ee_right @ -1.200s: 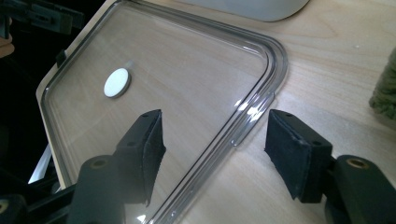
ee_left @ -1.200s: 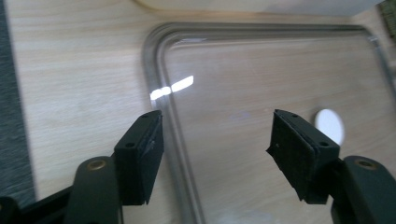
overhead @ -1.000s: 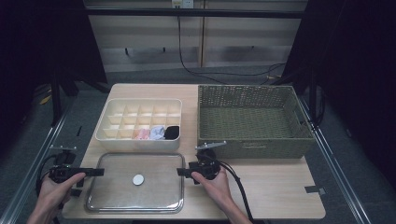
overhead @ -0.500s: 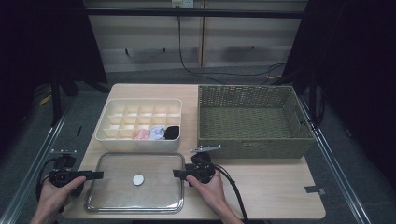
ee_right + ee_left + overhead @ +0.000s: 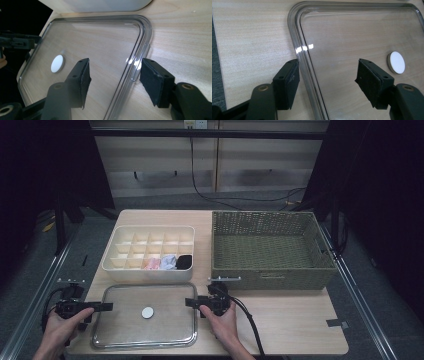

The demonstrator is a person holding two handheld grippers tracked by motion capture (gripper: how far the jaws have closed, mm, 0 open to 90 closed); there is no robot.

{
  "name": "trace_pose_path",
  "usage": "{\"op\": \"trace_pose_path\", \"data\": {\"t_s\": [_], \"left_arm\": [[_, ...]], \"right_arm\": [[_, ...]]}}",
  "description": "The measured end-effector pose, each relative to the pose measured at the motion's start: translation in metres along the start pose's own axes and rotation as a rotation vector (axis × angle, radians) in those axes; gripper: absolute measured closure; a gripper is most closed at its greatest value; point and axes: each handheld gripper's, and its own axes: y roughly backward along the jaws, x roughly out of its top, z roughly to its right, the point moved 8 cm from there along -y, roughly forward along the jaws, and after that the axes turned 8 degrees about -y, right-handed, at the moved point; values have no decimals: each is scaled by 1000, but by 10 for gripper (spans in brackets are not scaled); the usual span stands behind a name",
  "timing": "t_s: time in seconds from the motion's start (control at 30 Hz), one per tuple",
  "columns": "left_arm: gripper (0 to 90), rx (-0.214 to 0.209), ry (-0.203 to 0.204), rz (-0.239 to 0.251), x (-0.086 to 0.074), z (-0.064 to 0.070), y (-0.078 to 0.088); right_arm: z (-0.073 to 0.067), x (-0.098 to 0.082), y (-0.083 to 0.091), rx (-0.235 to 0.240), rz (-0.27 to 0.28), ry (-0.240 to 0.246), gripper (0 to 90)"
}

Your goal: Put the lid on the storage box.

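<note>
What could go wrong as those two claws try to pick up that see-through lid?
The clear lid lies flat on the table, and each gripper straddles only a thin rim: the left gripper at one edge, the right gripper, whose jaws have just been closing, at the opposite edge beside a small tab. The pads are not pressing yet. The smooth plastic could slip out, or one side could lift first and tilt the lid. The compartment box sits close behind, so a slide might bump it.
</note>
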Motion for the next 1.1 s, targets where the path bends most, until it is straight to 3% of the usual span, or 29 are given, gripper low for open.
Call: {"op": "trace_pose_path", "data": {"t_s": [0.13,0.3,0.43,0.63,0.8,0.83,0.87,0.97,1.1], "left_arm": [[349,-32,8,6,2,1,-1],[351,-19,-8,1,3,1,-2],[355,-12,-35,-18,2,1,-2],[357,-8,-23,-19,3,0,-2],[384,-2,-41,-24,3,-1,-2],[386,-4,-21,-14,4,0,-3],[386,-3,-50,-31,3,-2,-2],[394,1,-43,-27,3,-1,-2],[394,5,-38,-25,3,-1,-2]], "right_arm": [[4,5,0,-14,22,-13,425],[3,6,-2,-14,39,-26,401],[4,4,1,29,35,-82,423],[7,1,5,80,6,-129,470],[10,1,8,130,0,-178,485],[10,0,8,135,-1,-182,487],[11,0,8,141,-1,-184,501],[12,0,10,166,7,-216,526],[11,0,12,176,12,-212,538]]}}
